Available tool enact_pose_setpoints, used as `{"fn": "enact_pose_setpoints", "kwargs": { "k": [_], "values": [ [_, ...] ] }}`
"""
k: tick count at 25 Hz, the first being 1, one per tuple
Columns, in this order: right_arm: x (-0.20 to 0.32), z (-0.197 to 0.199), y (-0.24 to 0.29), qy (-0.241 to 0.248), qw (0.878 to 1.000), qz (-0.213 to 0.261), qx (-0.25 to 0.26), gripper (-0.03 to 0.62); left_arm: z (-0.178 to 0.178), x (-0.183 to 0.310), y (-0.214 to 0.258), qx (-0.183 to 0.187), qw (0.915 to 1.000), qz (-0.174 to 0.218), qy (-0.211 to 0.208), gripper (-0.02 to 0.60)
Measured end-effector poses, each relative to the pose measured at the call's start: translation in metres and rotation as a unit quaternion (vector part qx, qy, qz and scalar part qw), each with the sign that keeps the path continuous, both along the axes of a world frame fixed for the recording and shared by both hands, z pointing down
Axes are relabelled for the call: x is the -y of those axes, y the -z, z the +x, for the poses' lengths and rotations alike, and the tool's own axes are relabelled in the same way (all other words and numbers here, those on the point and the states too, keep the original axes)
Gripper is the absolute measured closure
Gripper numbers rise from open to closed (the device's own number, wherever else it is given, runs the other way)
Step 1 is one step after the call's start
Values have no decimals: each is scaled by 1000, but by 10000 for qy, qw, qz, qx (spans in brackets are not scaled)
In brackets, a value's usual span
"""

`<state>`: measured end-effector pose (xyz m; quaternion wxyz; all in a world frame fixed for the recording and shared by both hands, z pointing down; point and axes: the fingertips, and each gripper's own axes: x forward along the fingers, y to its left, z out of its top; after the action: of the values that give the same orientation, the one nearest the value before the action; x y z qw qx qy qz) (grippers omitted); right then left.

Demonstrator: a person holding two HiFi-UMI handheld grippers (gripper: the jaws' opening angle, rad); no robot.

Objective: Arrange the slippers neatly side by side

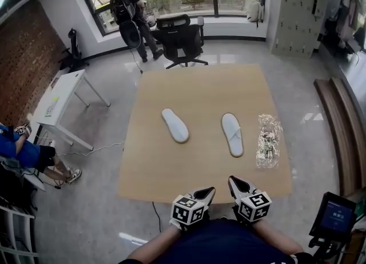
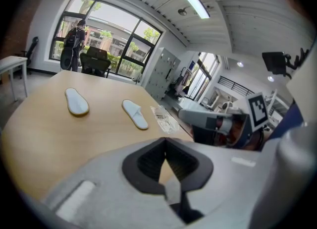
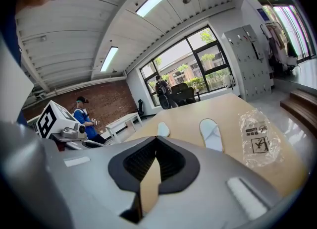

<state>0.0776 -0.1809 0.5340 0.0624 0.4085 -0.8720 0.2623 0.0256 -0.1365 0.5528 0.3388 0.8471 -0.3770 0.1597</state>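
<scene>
Two white slippers lie apart on the wooden table. The left slipper is tilted, the right slipper lies nearly straight. My left gripper and right gripper hover at the table's near edge, close together and well short of both slippers. Each is shut with nothing between its jaws.
A crumpled clear plastic bag lies to the right of the right slipper. Beyond the table stand a black office chair and a person by the window. A white side table stands at left, with a seated person nearby.
</scene>
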Motion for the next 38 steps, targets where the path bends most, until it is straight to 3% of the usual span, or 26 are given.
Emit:
{"fn": "enact_pose_setpoints", "kwargs": {
  "k": [13, 21, 26, 33, 38],
  "values": [
    [87, -65, 2, -122, 9996, -69, -244, 583, -65, 90, -1, -271, 9995, -128, -111, 578],
    [109, -104, -3, 24, 9985, -160, -530, 583, -105, 119, -4, -506, 9986, -181, 22, 578],
    [109, -109, -13, 184, 9968, -326, -704, 583, -108, 118, -17, -689, 9971, -302, 146, 578],
    [130, -94, -31, 32, 9955, -491, -811, 583, -108, 132, -29, -602, 9973, -211, 362, 578],
    [149, -82, -48, 105, 9948, -582, -832, 583, -114, 156, -41, -269, 9984, -137, 485, 578]
  ]
}}
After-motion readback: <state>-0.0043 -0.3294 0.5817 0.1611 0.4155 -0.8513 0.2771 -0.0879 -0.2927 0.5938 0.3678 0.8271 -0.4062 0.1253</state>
